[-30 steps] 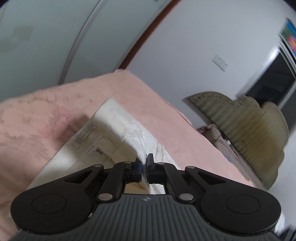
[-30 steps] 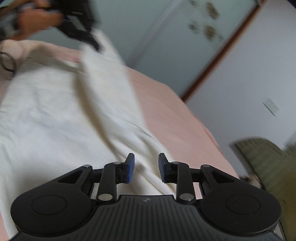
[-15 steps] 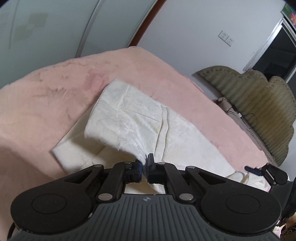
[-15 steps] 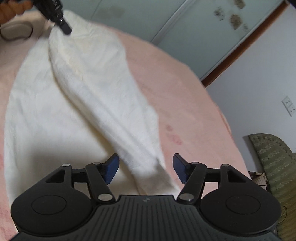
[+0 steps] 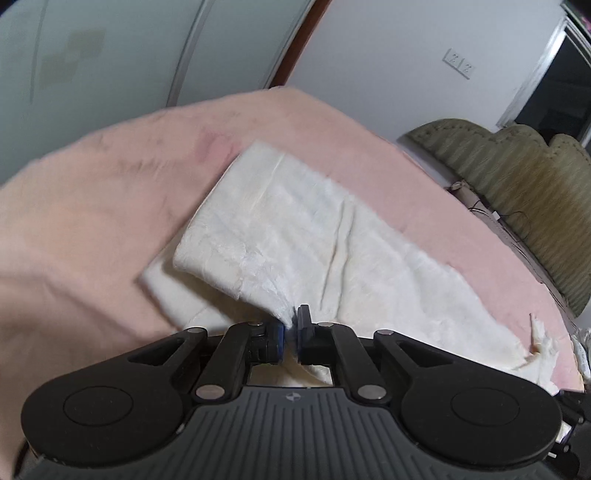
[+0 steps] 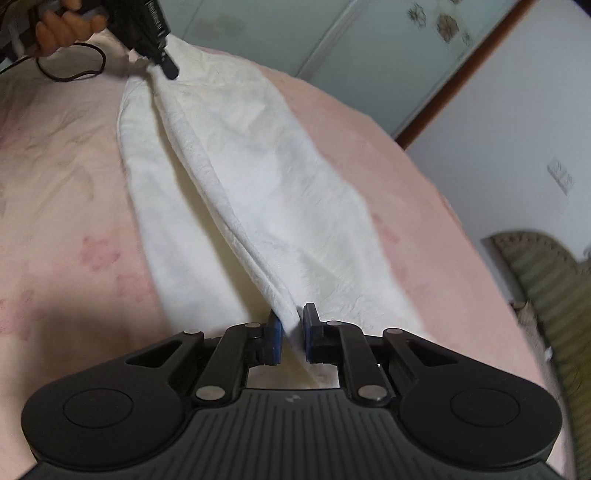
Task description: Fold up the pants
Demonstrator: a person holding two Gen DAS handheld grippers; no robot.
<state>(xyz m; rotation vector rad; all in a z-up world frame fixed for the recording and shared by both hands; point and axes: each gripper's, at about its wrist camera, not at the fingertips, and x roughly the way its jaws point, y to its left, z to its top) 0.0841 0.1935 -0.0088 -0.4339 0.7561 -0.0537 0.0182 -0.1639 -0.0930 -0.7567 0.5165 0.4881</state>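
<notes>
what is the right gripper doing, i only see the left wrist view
observer: the right gripper is shut on a folded edge of the white pants; its jaws have just been closing with that cloth between them
operator: where does that edge go
observer: it runs as a raised ridge up to the left gripper, which pinches its far end
operator: anything near there
observer: a black cable loops on the pink blanket beside the hand holding that gripper

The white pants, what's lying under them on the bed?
Under the white textured fabric pants lies a pink plush blanket, showing all around them. Whatever lies beneath the blanket is covered.
</notes>
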